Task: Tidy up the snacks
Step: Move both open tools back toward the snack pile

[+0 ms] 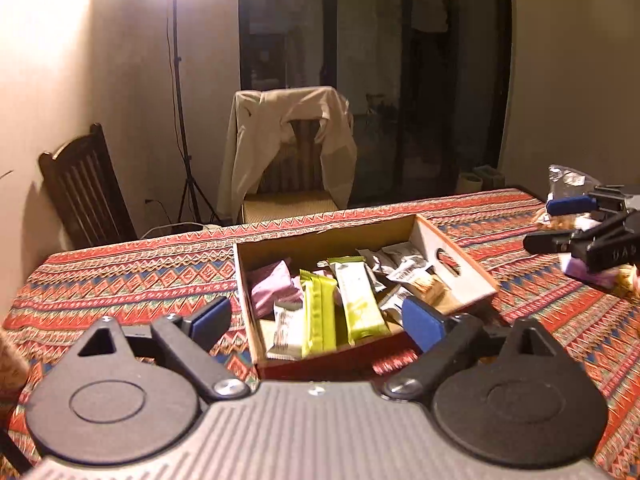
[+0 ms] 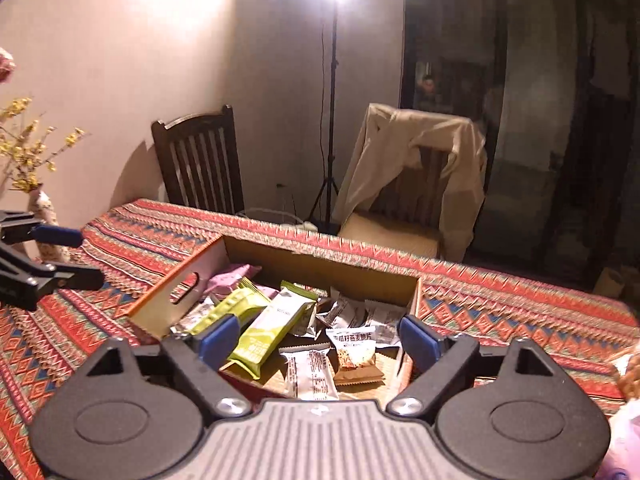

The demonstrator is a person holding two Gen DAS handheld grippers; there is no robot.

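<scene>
Both the left gripper [image 1: 318, 322] and right gripper [image 2: 318, 338] hang empty, jaws wide apart, over the cardboard box [image 1: 430, 236]; the loose snack packets [image 1: 592, 276] at frame right look light, crinkly and slippery, best pinched mid-body.

The tabletop [image 1: 120, 280] is covered in woven patterned cloth, matt and a bit coarse. The box [image 1: 460, 276] looks like plain brown cardboard, raw inside. The wrappers [image 1: 360, 300] are glossy foil or plastic film, crinkly. Each gripper [image 1: 316, 320] is matt black plastic with blue rubbery pads [image 1: 420, 322] and shiny metal screws. The chair [image 2: 200, 160] is dark varnished wood.
</scene>
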